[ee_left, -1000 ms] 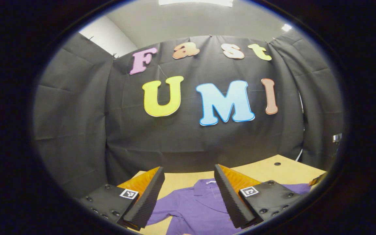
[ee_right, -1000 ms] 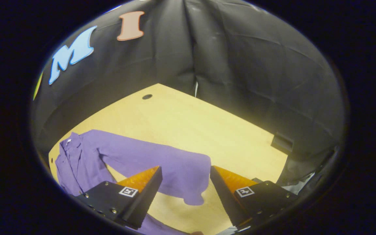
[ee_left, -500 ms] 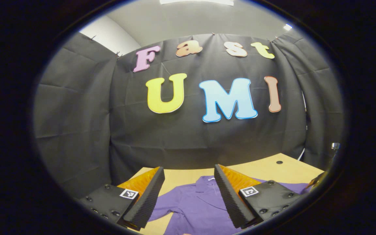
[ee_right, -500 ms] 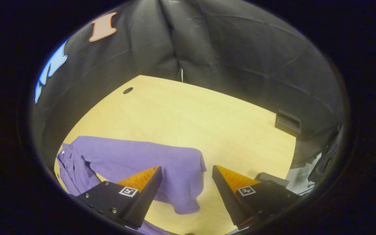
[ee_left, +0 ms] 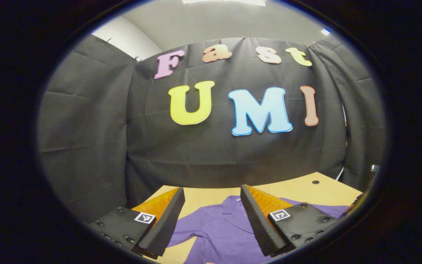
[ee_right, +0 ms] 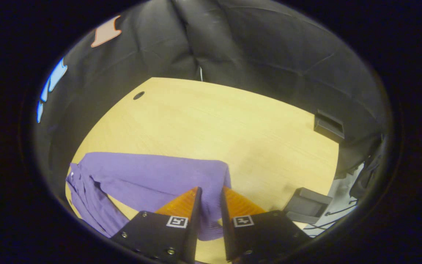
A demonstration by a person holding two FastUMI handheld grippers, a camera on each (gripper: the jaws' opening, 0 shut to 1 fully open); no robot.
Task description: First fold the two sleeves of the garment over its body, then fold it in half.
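Purple cloth, a collared shirt, lies spread on a pale wooden table inside a booth walled with black cloth. In the right gripper view one long sleeve stretches flat across the tabletop away from the shirt's body, its cuff end reaching the right gripper. That gripper's jaws stand narrow, with the sleeve's cuff end between the two fingers; the fabric runs into the slim gap, and both fingers appear to bear on it, though the contact itself is partly hidden. A round hole is seen in the tabletop near the far edge, well apart from the shirt, and a dark box-like item sits at the table's right edge near the gripper. In the left gripper view the shirt's collar and upper chest lie flat on the table below and ahead of the left gripper. Its jaws stand wide apart, nothing between them, held above the shirt without touching it.
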